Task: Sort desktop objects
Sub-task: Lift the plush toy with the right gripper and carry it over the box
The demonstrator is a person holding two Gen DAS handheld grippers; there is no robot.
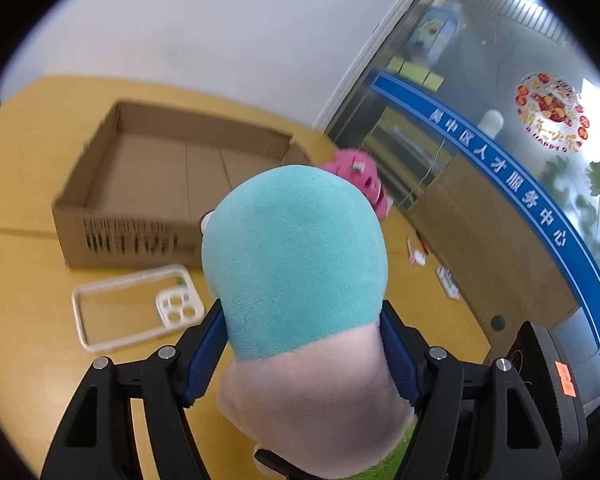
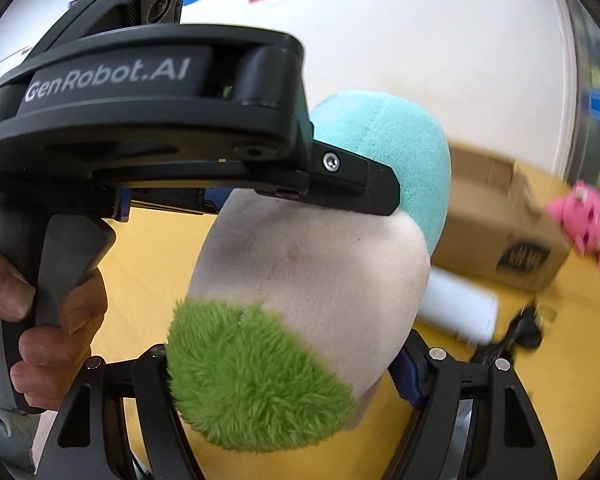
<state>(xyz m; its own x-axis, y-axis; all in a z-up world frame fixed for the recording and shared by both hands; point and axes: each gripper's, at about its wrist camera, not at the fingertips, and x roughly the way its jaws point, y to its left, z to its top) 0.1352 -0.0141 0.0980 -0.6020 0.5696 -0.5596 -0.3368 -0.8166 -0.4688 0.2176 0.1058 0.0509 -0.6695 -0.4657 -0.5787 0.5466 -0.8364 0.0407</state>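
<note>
A plush toy (image 1: 296, 248) with a teal top, pale pink middle and fuzzy green end is held above the yellow table (image 1: 24, 184). My left gripper (image 1: 300, 344) is shut on its pink middle. In the right wrist view the plush toy (image 2: 312, 268) fills the centre, and my right gripper (image 2: 284, 372) is shut on its green and pink lower end. The left gripper's black body (image 2: 148, 120) crosses above it. An open, empty cardboard box (image 1: 172, 184) sits behind the toy; it also shows in the right wrist view (image 2: 500, 224).
A clear phone case (image 1: 136, 304) lies in front of the box. A pink plush (image 1: 364, 176) sits right of the box, also in the right wrist view (image 2: 588, 220). Small items (image 1: 448, 280) lie near the table's right edge. A white roll (image 2: 460, 304) and a black object (image 2: 524, 328) lie on the table.
</note>
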